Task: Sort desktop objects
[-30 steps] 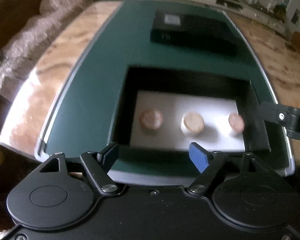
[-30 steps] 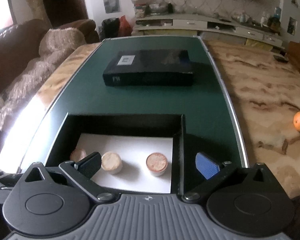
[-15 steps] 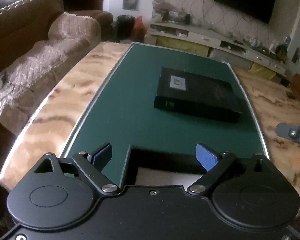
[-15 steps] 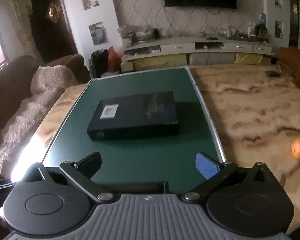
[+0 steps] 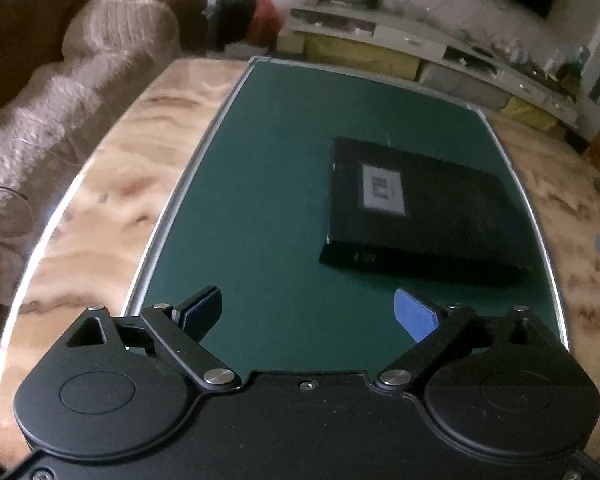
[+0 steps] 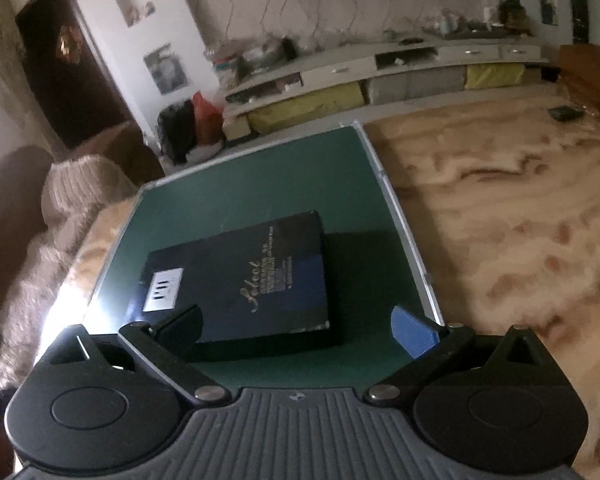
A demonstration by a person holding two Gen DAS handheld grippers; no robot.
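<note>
A black book [image 5: 420, 208] with a white label lies flat on the green mat [image 5: 268, 184]; it also shows in the right wrist view [image 6: 252, 276]. My left gripper [image 5: 308, 312] is open and empty, above the mat, short of the book and to its left. My right gripper [image 6: 296, 330] is open and empty, hovering just before the book's near edge. The black tray with the round pieces is out of both views.
The mat [image 6: 380, 248] lies on a marble-patterned table [image 6: 500, 220]. A sofa with a fuzzy throw [image 5: 60, 100] runs along the left side. A TV cabinet [image 6: 380, 76] stands beyond the table's far end.
Both grippers have tilted up and moved forward; the black tray with the round pieces has dropped out of view and the book now fills more of the right view. Both stay open.
</note>
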